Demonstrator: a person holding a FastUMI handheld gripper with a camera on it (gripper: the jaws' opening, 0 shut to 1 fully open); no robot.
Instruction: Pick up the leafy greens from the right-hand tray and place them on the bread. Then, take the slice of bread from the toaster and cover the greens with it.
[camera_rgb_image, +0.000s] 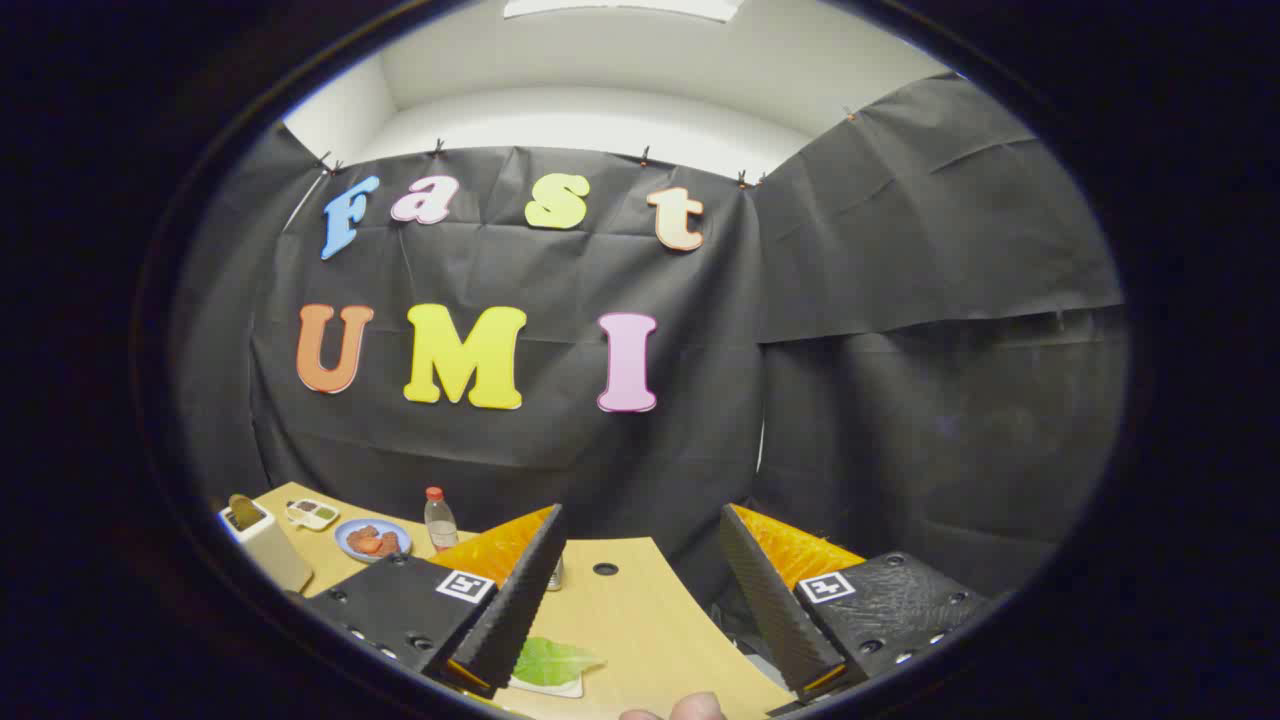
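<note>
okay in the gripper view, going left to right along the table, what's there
Toaster with a bread slice, small tray, blue plate, bottle, leafy greens between the open tongs.

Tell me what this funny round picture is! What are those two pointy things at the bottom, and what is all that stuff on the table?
The picture comes from a little camera that rides on a hand-held gripper, a grabbing tool a person carries. The two pointy things are its jaws, standing open with nothing between them. The bit of finger at the very bottom belongs to that person. Below the jaws is a wooden table. Beside the left-hand jaw lies a green leaf on something pale, perhaps bread. Farther off stand a toaster with a slice of bread poking out, a small tray, a blue plate of food and a bottle with a red cap. Behind everything hangs the black cloth wall.
</note>
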